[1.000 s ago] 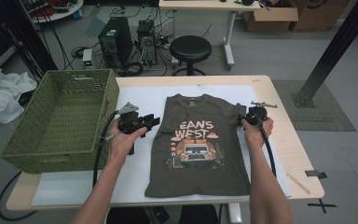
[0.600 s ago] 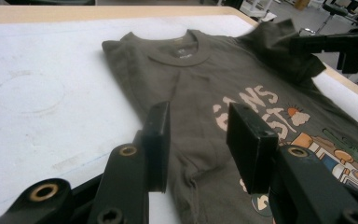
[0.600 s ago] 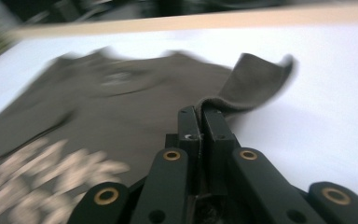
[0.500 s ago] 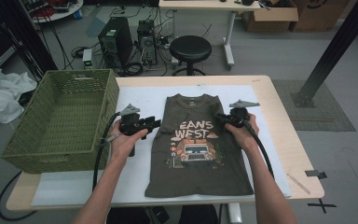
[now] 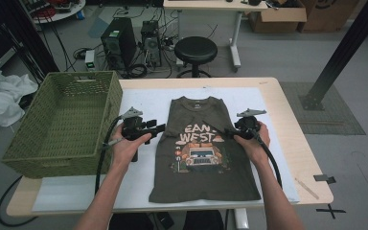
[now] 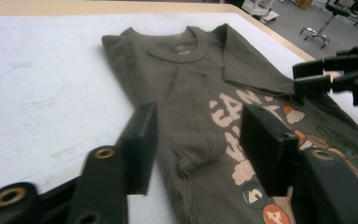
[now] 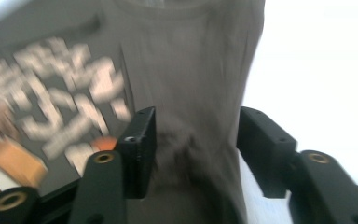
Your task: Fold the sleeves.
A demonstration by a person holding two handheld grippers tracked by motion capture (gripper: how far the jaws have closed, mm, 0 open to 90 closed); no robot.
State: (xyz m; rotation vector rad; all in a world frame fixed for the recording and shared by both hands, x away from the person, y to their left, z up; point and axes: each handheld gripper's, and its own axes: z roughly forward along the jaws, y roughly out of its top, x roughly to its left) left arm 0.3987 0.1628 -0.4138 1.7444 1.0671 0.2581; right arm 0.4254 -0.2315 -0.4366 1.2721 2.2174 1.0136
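Pale wood edges my worktop (image 5: pixel 287 143), and a white sheet (image 5: pixel 139 177) covers most of it. From the high view, a woven green plastic basket (image 5: pixel 62 120) stands on the worktop's left end, just beside my left arm. The olive-brown cotton T-shirt with the cream and orange print (image 5: pixel 203 158) lies face up in the middle of the sheet, collar away from me, both sleeves folded in over the body.

My left tool (image 5: pixel 157 129) sits at the shirt's left edge, its jaws having just been opening. The left gripper view shows what the high view cannot: they stand apart, pressing nothing, with a small pucker of folded cloth (image 6: pixel 193 161) between them. My right tool (image 5: pixel 230 132) sits at the shirt's right edge and has also just been opening. The blurred right gripper view shows its jaws apart, with a rumple of fabric (image 7: pixel 186 140) between them, unpinched.
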